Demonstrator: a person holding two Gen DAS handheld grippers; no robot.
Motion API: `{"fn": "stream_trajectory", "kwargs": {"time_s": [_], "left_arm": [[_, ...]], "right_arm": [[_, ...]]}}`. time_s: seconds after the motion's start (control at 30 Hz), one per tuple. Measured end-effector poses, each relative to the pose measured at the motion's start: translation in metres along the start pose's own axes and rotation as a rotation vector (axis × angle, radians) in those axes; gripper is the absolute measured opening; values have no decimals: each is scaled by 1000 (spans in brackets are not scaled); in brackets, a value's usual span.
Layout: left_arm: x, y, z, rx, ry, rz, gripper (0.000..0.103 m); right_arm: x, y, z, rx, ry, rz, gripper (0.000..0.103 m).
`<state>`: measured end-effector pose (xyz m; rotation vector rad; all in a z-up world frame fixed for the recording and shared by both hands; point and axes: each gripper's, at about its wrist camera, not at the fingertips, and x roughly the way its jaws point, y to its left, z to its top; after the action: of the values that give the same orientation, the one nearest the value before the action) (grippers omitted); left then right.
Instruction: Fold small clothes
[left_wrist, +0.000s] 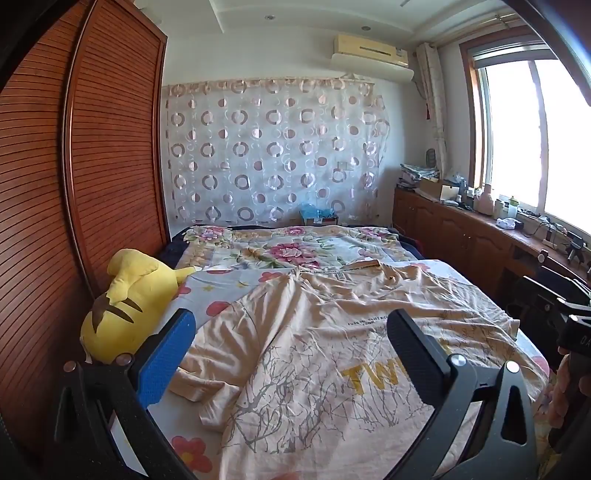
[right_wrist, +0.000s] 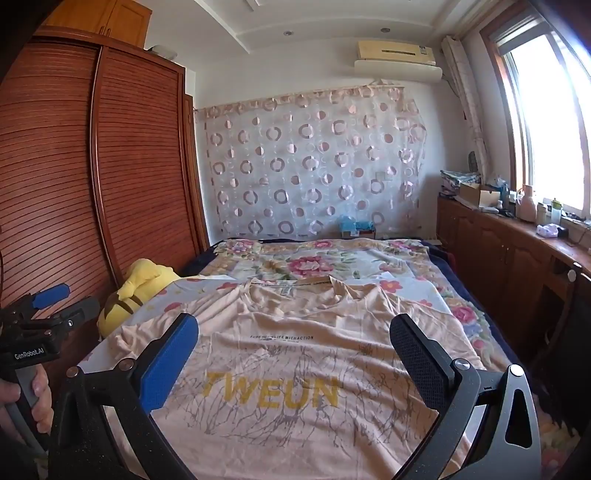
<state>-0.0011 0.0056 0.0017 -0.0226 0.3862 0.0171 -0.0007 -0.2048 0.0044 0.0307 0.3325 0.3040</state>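
A peach T-shirt (left_wrist: 332, 332) with a grey branch print and yellow letters lies spread front-up on the bed, collar toward the far end. It also shows in the right wrist view (right_wrist: 295, 354), wrinkled, left sleeve bunched. My left gripper (left_wrist: 290, 332) is open and empty, held above the shirt's near left part. My right gripper (right_wrist: 293, 338) is open and empty above the shirt's near middle. The left gripper also shows at the left edge of the right wrist view (right_wrist: 66, 299), held in a hand.
The bed (right_wrist: 461, 314) has a floral sheet. A yellow plush toy (left_wrist: 129, 302) lies at its left edge against the wooden wardrobe (left_wrist: 92, 166). A low wooden cabinet (right_wrist: 517, 251) with clutter runs along the right under the window.
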Motion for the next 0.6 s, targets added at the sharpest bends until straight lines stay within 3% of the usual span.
{"fn": "stream_trajectory", "kwargs": {"time_s": [0.6], "left_arm": [[-10, -1, 7, 10, -18, 11, 103]], "right_arm": [[-2, 1, -1, -9, -13, -12, 103]]}}
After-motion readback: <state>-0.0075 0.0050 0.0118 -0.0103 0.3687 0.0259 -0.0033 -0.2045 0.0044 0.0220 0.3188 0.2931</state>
